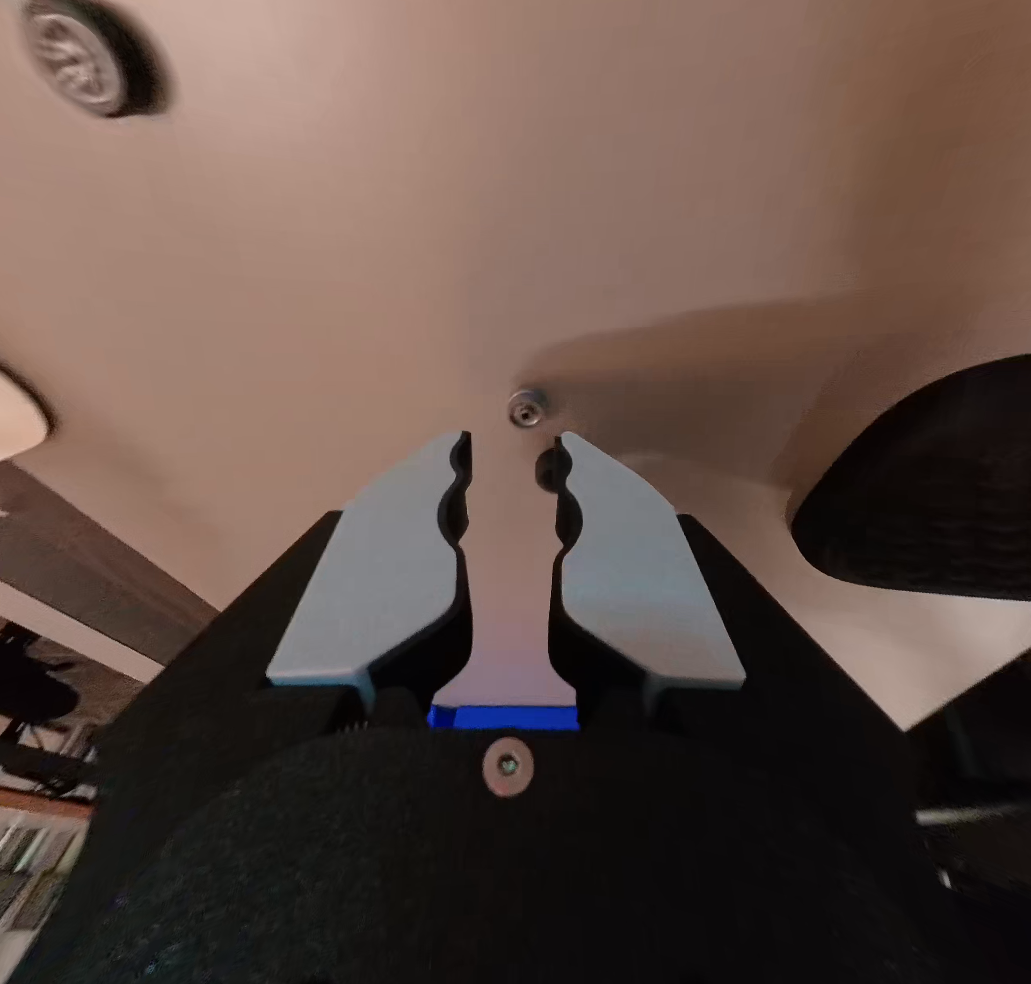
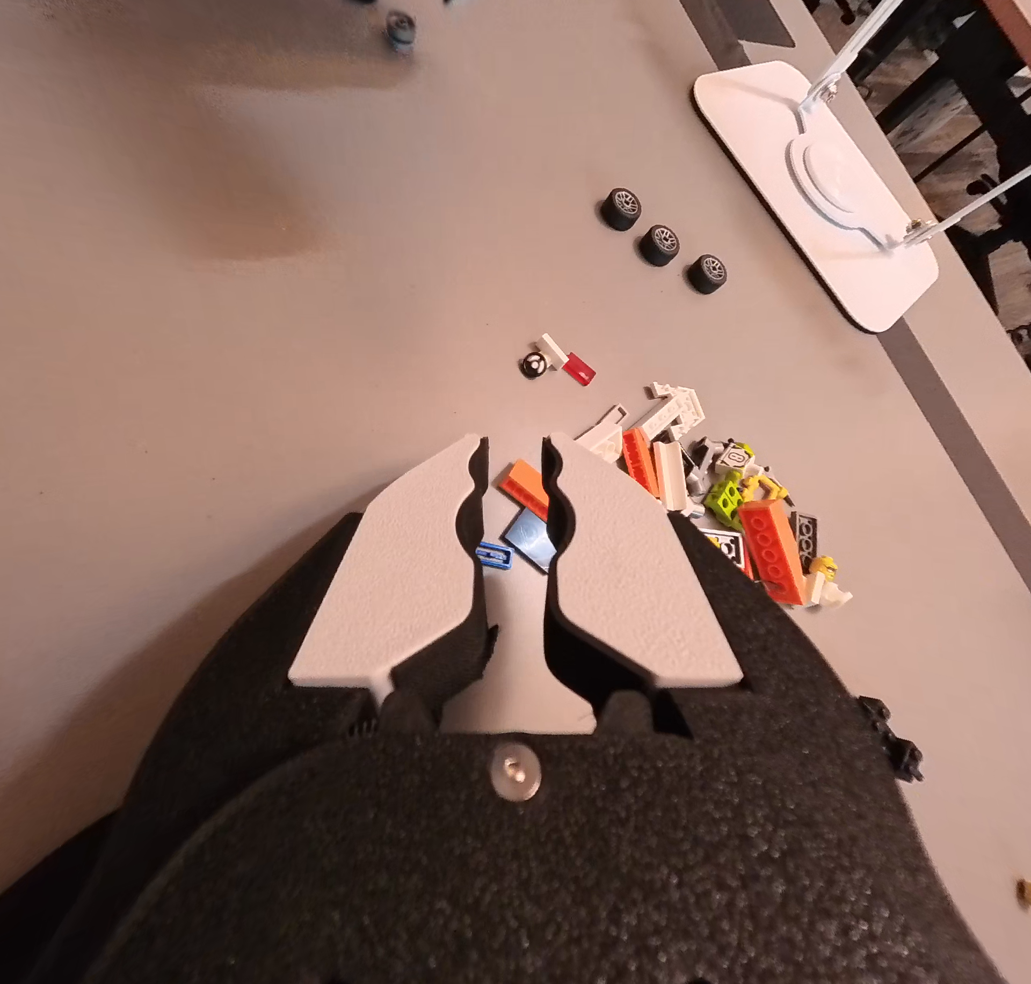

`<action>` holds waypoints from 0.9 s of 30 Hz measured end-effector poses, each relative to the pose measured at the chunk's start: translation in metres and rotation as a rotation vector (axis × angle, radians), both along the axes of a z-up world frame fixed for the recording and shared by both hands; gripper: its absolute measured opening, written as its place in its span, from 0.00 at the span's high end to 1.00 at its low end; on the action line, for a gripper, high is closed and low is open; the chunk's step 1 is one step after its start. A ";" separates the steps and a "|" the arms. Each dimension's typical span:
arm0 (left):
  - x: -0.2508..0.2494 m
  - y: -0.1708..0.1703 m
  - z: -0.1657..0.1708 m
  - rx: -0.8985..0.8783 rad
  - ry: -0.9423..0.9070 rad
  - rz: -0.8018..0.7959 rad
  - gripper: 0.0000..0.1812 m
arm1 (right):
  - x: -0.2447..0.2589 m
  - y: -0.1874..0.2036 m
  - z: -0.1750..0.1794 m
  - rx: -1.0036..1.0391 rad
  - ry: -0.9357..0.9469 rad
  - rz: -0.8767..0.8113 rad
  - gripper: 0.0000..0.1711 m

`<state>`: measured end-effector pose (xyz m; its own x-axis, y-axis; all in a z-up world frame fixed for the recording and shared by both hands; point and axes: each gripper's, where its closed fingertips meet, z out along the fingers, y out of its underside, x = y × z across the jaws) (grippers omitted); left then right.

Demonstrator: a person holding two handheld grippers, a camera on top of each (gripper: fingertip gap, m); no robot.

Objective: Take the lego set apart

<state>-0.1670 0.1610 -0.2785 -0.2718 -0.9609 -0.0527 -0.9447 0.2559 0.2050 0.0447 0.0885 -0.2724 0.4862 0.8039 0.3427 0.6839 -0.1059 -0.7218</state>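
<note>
In the right wrist view my right gripper (image 2: 516, 441) is open and empty, low over loose lego pieces: an orange plate (image 2: 521, 486), a shiny tile (image 2: 530, 539) and a small blue piece (image 2: 495, 557) show between its fingers. A pile of orange, white, lime and black bricks (image 2: 725, 500) lies just to its right. Three black wheels (image 2: 659, 244) stand in a row farther off. My left gripper (image 1: 516, 438) is open. A small grey hub (image 1: 524, 408) lies on the table just past its tips, and a black round piece (image 1: 549, 469) sits against its right fingertip.
A white lamp base (image 2: 809, 187) stands near the table's right edge (image 2: 915, 343). A black ball, a white piece and a red tile (image 2: 579, 369) lie apart from the pile. A blurred wheel (image 1: 92, 53) shows at the far left of the left wrist view. My hands' fingertips stand some 25 cm from each other. The blurred wheel (image 1: 92, 53) sits 12 cm or so from the ends of my left fingers. The right camera catches it too, in the right wrist view (image 2: 619, 197).
</note>
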 end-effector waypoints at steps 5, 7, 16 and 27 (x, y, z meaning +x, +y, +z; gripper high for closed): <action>0.024 0.019 0.034 0.052 -0.417 0.121 0.87 | -0.001 0.001 0.002 -0.003 0.023 -0.007 0.90; 0.036 0.026 0.045 0.053 -0.619 0.205 0.88 | -0.002 0.001 0.003 -0.008 0.038 -0.009 0.90; 0.083 0.057 0.001 -0.044 -0.924 0.512 0.80 | -0.006 0.003 0.000 -0.020 0.064 -0.014 0.89; 0.127 0.058 -0.026 -0.052 -0.805 0.352 0.88 | -0.005 0.007 0.006 -0.014 0.100 -0.028 0.89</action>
